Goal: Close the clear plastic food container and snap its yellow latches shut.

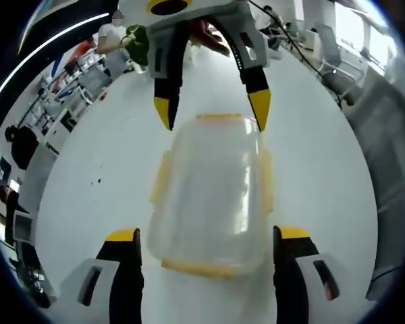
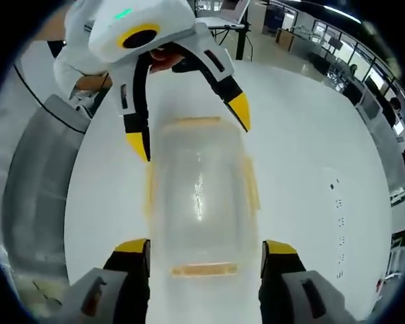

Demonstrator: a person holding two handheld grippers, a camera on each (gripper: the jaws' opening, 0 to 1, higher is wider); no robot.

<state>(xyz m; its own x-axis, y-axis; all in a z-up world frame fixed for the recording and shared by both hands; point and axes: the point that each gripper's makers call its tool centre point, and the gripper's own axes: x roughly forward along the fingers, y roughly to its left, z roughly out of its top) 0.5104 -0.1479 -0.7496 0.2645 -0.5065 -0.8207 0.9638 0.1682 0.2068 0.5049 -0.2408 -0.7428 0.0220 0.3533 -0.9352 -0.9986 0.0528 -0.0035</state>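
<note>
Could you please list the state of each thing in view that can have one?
Container: lid on, lying flat on the white table.
Yellow latches: whether snapped shut cannot be told.
Left gripper: jaws open, either side of one end.
Right gripper: jaws open, either side of the opposite end.

Open-plan lab: desks (image 2: 223, 20), shelving (image 1: 71, 88), office chairs (image 1: 331, 50).

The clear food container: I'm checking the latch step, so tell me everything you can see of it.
The clear food container is rounded-rectangular, of cloudy see-through plastic with yellow latches on all four sides. It lies flat on the white table with its lid on, between the open left gripper and right gripper, one at each short end. Whether latches are snapped is unclear.
</note>
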